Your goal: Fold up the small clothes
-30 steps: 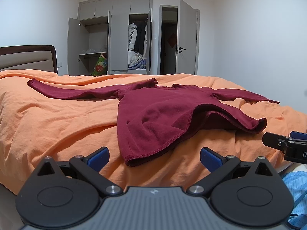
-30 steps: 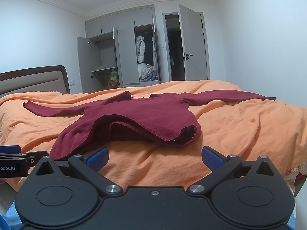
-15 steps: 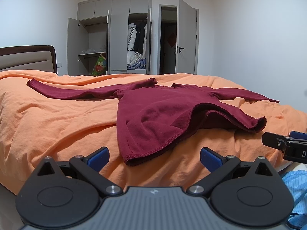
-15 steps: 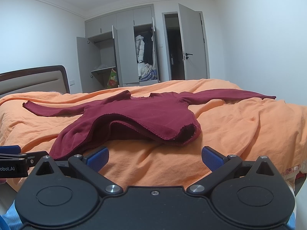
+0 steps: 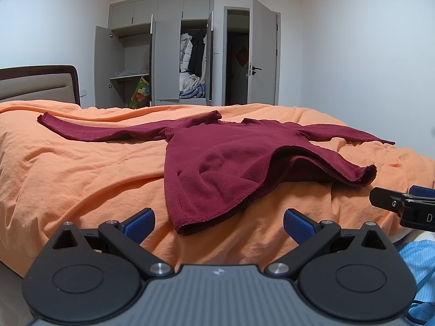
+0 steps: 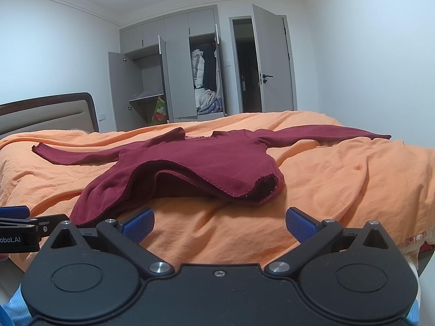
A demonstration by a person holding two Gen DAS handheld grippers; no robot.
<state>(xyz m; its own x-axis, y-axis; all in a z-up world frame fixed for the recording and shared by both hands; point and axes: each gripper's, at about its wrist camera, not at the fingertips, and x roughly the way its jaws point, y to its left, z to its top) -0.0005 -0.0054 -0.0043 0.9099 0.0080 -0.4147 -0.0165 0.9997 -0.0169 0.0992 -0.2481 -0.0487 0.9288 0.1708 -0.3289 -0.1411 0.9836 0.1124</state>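
A dark red long-sleeved top point(image 5: 217, 157) point(image 6: 195, 160) lies spread on the orange bedcover point(image 5: 81, 174) point(image 6: 339, 179), both sleeves stretched out sideways and the hem nearest me, rumpled and partly lifted. My left gripper point(image 5: 218, 224) is open just short of the hem's left corner, with nothing between its blue pads. My right gripper point(image 6: 218, 224) is open as well, just short of the hem's right corner. Each gripper shows at the edge of the other's view.
A padded headboard point(image 5: 38, 84) stands at the left. Behind the bed a grey wardrobe point(image 5: 165, 54) has its doors open, with clothes inside, and a room door point(image 5: 262, 54) stands open. Light blue fabric point(image 5: 418, 260) shows at the lower right.
Almost nothing has moved. Both grippers stay open at the near bed edge, and the top lies as before.
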